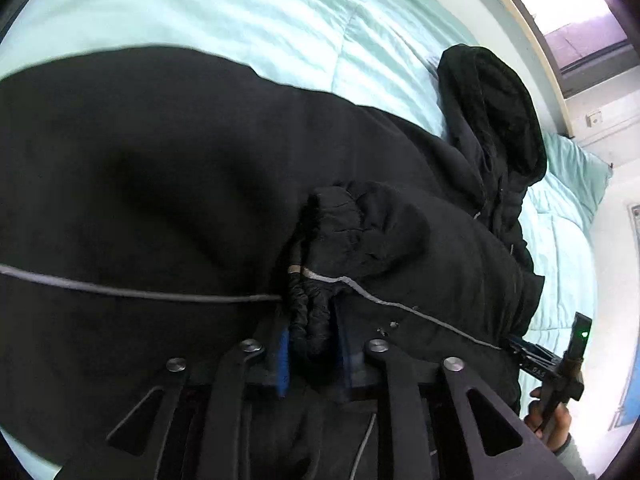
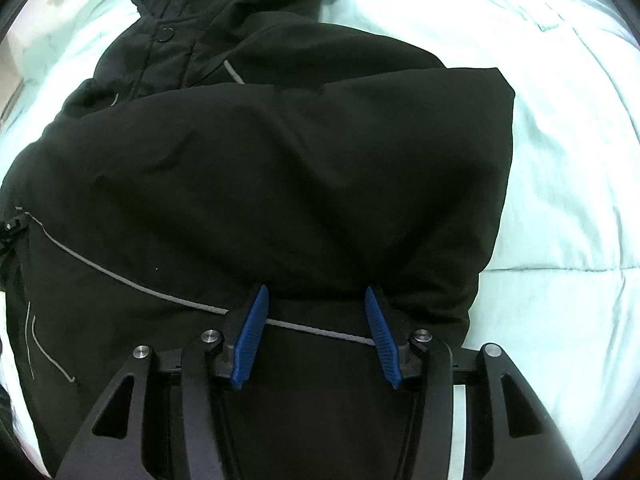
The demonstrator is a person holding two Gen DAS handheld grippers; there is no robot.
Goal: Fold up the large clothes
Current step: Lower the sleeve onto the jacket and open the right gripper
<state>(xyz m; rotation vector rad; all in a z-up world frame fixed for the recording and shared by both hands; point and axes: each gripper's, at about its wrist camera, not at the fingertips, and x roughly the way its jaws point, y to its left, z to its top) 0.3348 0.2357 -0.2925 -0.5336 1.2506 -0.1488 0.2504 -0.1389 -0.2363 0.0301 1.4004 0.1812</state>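
A large black padded jacket (image 1: 160, 168) with thin grey piping lies spread on a pale green quilt (image 1: 280, 12), its hood (image 1: 492, 112) toward the far right. My left gripper (image 1: 314, 356) is shut on the gathered elastic cuff (image 1: 312, 320) of a sleeve that lies doubled over the body. In the right wrist view the jacket (image 2: 260, 160) fills the frame. My right gripper (image 2: 316, 300) has its blue fingertips (image 2: 260, 300) pressed into a thick folded flap (image 2: 360, 184) of the jacket from both sides. The right gripper (image 1: 520, 350) also shows at the jacket's right edge.
The quilt (image 2: 560, 160) stretches beyond the jacket on all sides. A pillow (image 1: 576, 168) sits at the far right below a window (image 1: 580, 8). A person's hand (image 1: 548, 424) holds the right gripper's handle at the lower right.
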